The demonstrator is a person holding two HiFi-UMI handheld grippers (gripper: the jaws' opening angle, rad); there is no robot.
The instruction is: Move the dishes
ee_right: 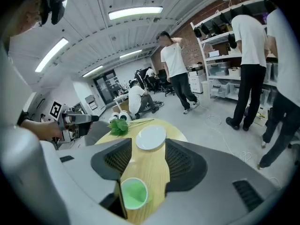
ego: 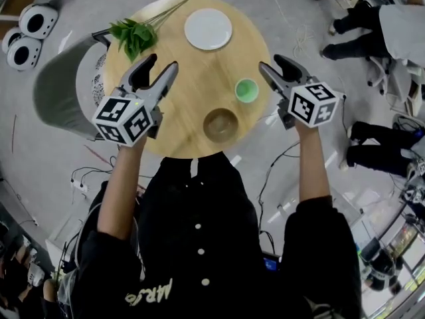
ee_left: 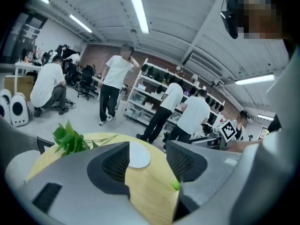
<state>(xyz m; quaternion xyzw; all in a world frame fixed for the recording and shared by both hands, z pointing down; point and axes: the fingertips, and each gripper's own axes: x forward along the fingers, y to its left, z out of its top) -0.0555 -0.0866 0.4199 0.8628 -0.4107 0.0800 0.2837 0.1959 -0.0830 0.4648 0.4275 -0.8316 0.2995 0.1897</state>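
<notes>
A round wooden table (ego: pixel 186 78) carries a white plate (ego: pixel 208 28) at its far side, a green cup (ego: pixel 246 90) at the right and a brown bowl (ego: pixel 221 125) near the front edge. My left gripper (ego: pixel 163 63) hovers open over the table's left part, with nothing between its jaws. At the table's right rim my right gripper (ego: pixel 271 63) is open too, just right of the cup. The left gripper view shows the plate (ee_left: pixel 139 156) beyond the open left gripper (ee_left: pixel 147 161). In the right gripper view the cup (ee_right: pixel 134 193) sits low between the jaws, untouched, and the plate (ee_right: pixel 151 137) lies farther off.
A green leafy sprig (ego: pixel 133 35) lies on the table's far left. A grey chair (ego: pixel 63 88) stands against the table's left side. White round devices (ego: pixel 30 32) and cables are on the floor. People stand by shelves (ee_left: pixel 112 86) and others sit at the right (ego: pixel 358 25).
</notes>
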